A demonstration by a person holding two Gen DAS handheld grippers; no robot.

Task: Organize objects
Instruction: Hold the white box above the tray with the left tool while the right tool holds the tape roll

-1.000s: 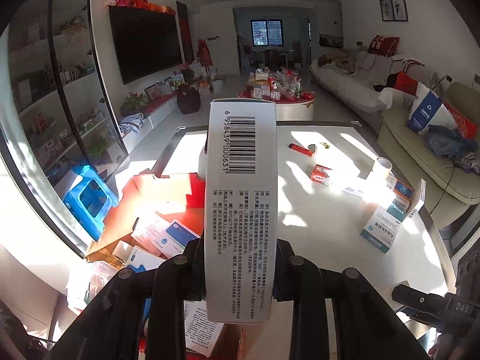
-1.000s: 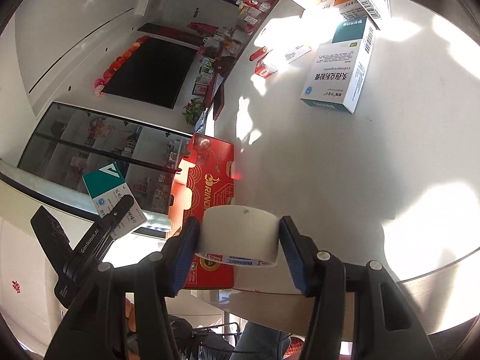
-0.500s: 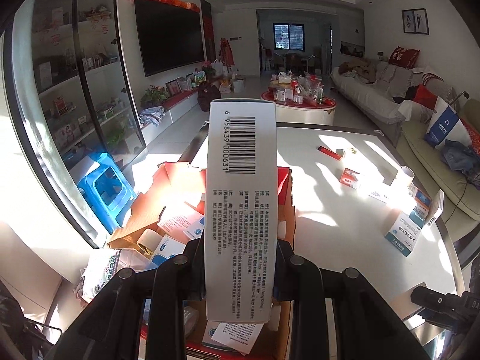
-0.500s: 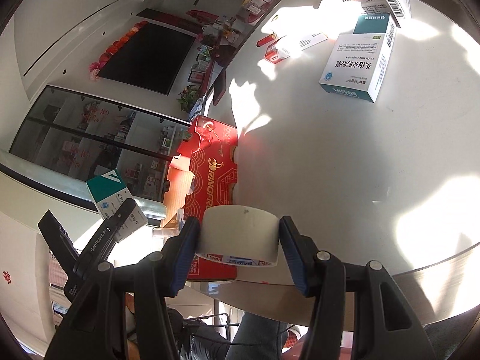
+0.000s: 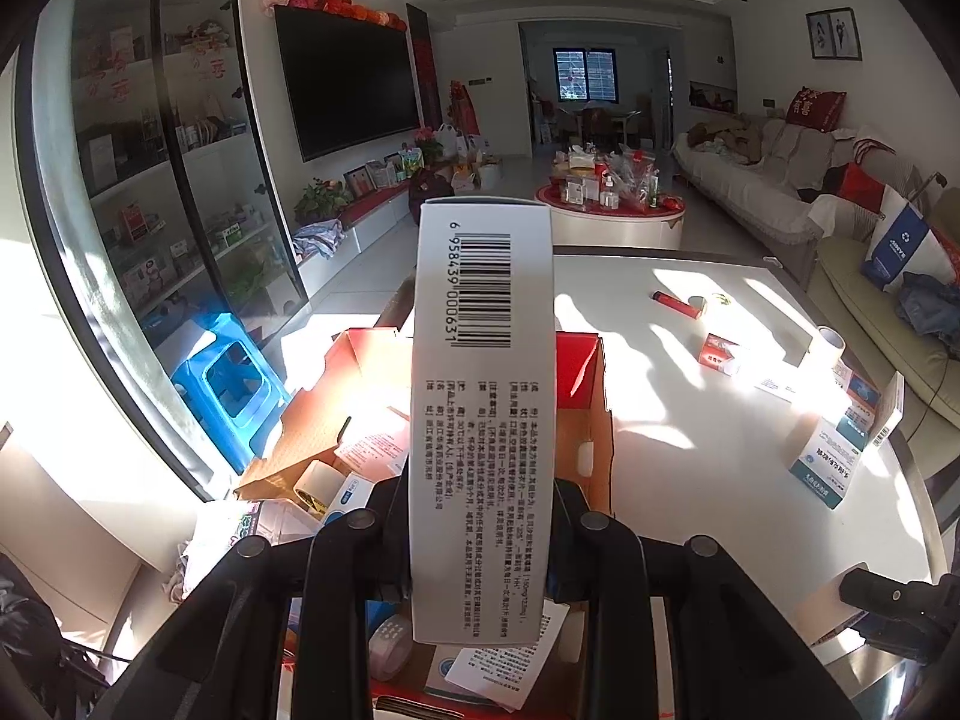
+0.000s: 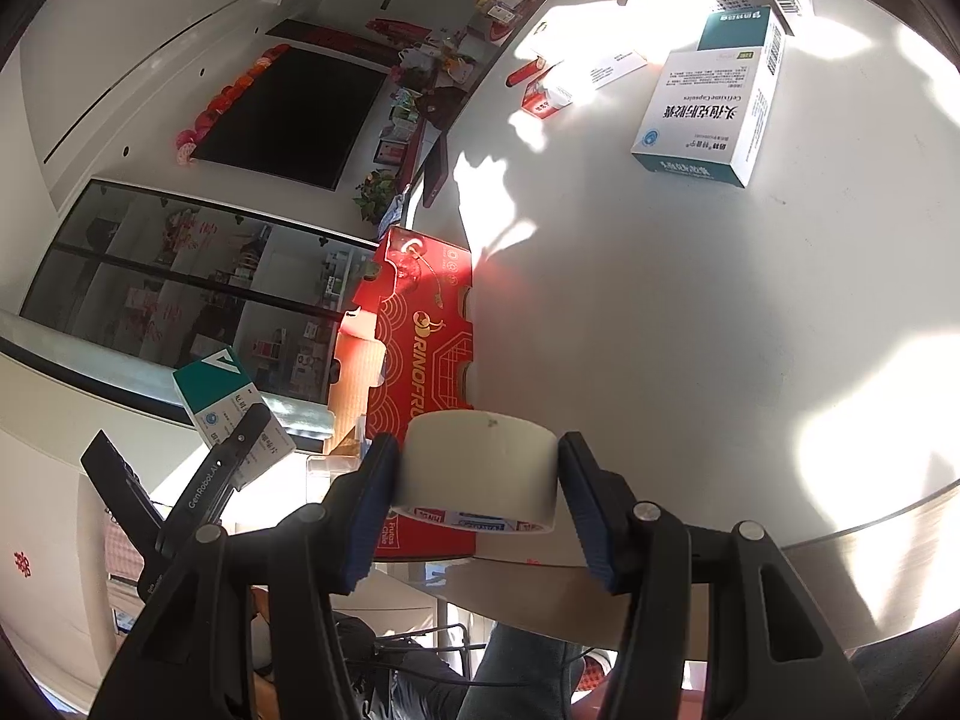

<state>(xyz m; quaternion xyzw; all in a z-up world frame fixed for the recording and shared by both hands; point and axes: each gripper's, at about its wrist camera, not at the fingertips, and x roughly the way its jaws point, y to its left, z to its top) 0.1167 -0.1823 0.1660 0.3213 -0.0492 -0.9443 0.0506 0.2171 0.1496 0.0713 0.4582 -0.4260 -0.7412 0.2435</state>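
While the left gripper (image 5: 480, 516) clamps a tall white medicine box (image 5: 480, 396) centre frame above the open red carton (image 5: 582, 420), the right gripper (image 6: 477, 480) pinches a tape roll (image 6: 477, 462) at lower centre, both seemingly light, the thin box crushable, best held by flat sides.

White barcoded medicine box (image 5: 480, 420) upright over open red carton (image 5: 576, 372); tape roll (image 6: 477, 465) clamped.

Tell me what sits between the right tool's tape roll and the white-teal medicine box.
Nothing: in the right wrist view, bare table runs from the tape roll to the box.
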